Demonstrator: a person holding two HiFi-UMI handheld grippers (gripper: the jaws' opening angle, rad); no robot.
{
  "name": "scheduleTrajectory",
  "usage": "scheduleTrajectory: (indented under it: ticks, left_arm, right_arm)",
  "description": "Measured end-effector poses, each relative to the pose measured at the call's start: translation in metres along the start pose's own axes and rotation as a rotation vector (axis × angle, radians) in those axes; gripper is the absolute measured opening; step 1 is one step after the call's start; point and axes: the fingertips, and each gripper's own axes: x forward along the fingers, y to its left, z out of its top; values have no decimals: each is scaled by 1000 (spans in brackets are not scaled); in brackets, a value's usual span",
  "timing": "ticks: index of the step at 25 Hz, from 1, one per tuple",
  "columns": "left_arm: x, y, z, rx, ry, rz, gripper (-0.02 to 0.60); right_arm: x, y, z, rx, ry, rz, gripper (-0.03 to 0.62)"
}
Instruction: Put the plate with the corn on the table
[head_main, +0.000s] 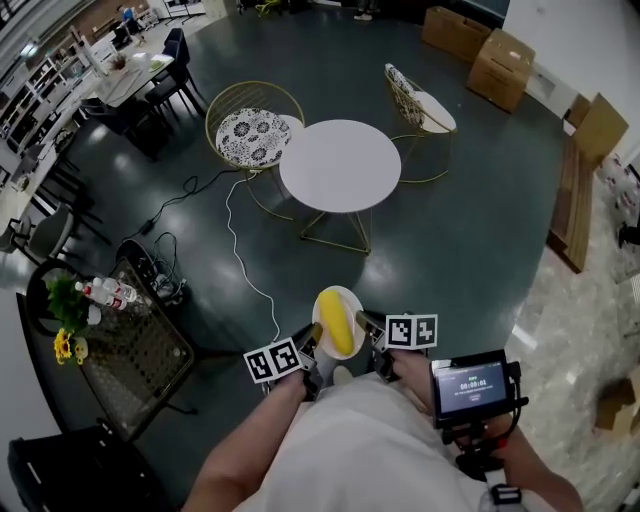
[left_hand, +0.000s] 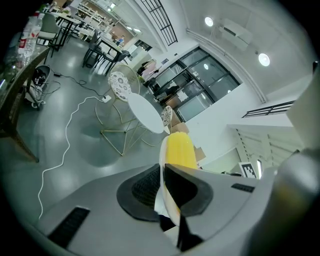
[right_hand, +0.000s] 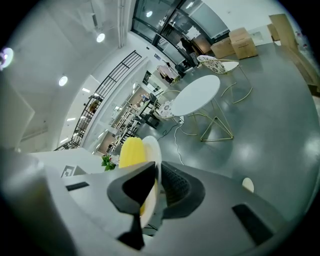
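Dark glossy floor (head_main: 480, 230) with a white cable (head_main: 238, 240) sits between us and the round white table (head_main: 340, 165), flanked by gold wire chairs (head_main: 255, 130). Our left gripper (head_main: 312, 342) and right gripper (head_main: 366, 322) each clamp the rim of the white plate (head_main: 328, 298) close to us, yellow corn cob (head_main: 338, 326) on it.

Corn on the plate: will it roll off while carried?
Likely to roll: the corn is round and lies loose on the plate. The plate looks stiff, pinched at both rims by left claw and right claw; tilting could spill it.

Screen (head_main: 470, 386) — timer-like digits (too small to read).
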Motion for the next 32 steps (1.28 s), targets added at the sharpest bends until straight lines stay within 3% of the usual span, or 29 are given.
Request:
scheduleTrajectory:
  ticks: [21, 32]
  left_arm:
    - [9, -1, -15, 21, 47, -3, 37]
    - [51, -14, -10, 30, 98, -13, 37]
  right_arm:
    - [-10, -15, -12, 40, -32, -23, 43]
    - [-18, -48, 14, 71, -55, -54, 43]
